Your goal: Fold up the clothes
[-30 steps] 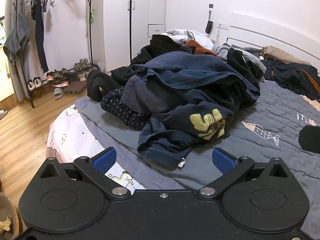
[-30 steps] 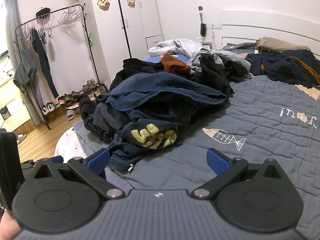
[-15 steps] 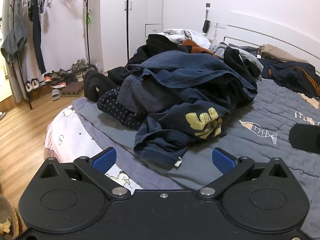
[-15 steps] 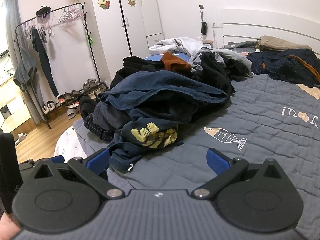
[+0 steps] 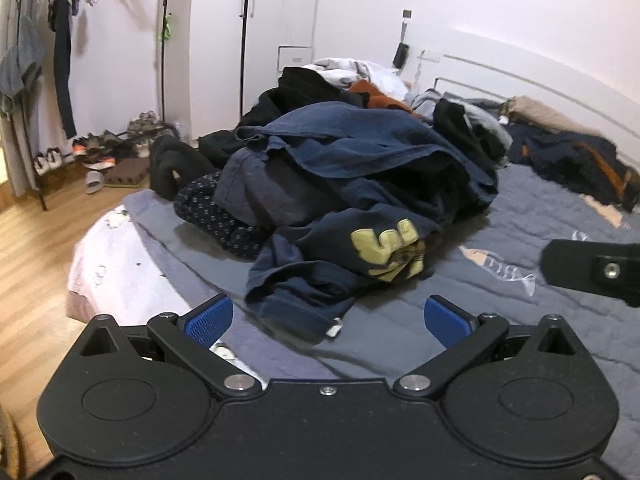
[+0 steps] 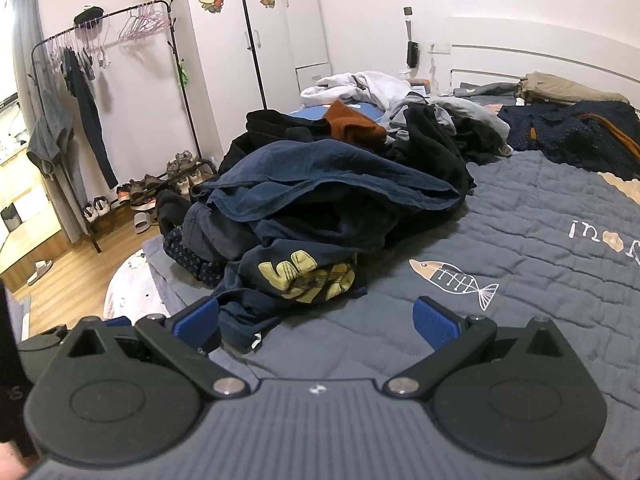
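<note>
A heap of dark clothes lies on the grey quilt of a bed. At its near edge sprawls a navy garment with a yellow print. My left gripper hovers open just short of that garment's hem, nothing between its blue pads. My right gripper is open too, its left pad close beside the same hem. The right gripper's black body shows at the right edge of the left wrist view.
A dark blue jacket with orange trim and a beige garment lie near the headboard. A clothes rack and shoes stand on the wood floor to the left. The bed's corner drops off at the left.
Both grippers have moved a little closer to the clothes pile. In the left wrist view the right gripper's body has come further in from the right edge. Both stay open.
</note>
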Tool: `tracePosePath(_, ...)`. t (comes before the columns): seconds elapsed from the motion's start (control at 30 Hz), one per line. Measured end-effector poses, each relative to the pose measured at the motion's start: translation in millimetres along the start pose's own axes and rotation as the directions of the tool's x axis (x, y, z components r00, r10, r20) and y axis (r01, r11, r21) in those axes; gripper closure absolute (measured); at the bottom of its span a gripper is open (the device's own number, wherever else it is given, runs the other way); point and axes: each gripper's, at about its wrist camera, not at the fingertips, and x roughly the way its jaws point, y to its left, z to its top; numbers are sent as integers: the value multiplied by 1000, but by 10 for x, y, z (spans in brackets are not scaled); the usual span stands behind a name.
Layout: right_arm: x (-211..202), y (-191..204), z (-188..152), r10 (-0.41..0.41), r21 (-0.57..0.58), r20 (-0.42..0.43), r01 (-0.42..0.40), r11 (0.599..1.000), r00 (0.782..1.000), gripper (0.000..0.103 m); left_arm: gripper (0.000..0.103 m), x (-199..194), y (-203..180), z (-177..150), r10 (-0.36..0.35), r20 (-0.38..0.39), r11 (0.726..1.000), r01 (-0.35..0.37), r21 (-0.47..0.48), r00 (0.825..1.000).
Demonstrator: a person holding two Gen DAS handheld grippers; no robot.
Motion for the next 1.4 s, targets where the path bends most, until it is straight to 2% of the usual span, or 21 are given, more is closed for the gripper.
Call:
tracePosePath(0.13, 65, -14, 49, -1, -7, 0, 1, 1000, 1000, 0, 0, 40, 19, 16, 25, -8, 1000, -25, -9, 1000)
tracePosePath(0.33, 196, -55, 160, -3, -10, -1, 3, 1000, 1000, 0, 0, 89, 78, 41, 12, -47, 999, -14, -41, 999)
tracePosePath(0.5, 384, -68, 309, -6, -58, 19, 7, 998, 1000, 0, 0, 90, 89, 51, 11, -30, 999, -12, -43, 999)
tracePosePath(0.63, 579, -101, 444, 11, -71, 24, -9, 997, 1000, 0, 0, 136, 103, 68, 7, -30, 999, -9, -53, 1000)
tracePosePath(0.83, 889, -86, 563, 65, -190, 81, -48, 981, 995, 0, 0, 211, 142, 107, -16, -37, 996, 12, -90, 999)
tracePosePath(1.03, 1242, -104, 674, 119, -172, 53, -108, 979, 991, 0, 0, 282, 182, 158, -41, -36, 990, 36, -134, 999)
tracePosePath(1.23, 1502, -21, 691, 115, -253, 34, -103, 962, 993, 0, 0, 313, 225, 179, -61, -35, 983, 54, -174, 998)
tracePosePath(1.4, 1621, 55, 702, 94, -334, 61, -69, 940, 994, 0, 0, 330, 170, 178, -79, -43, 982, 70, -175, 996)
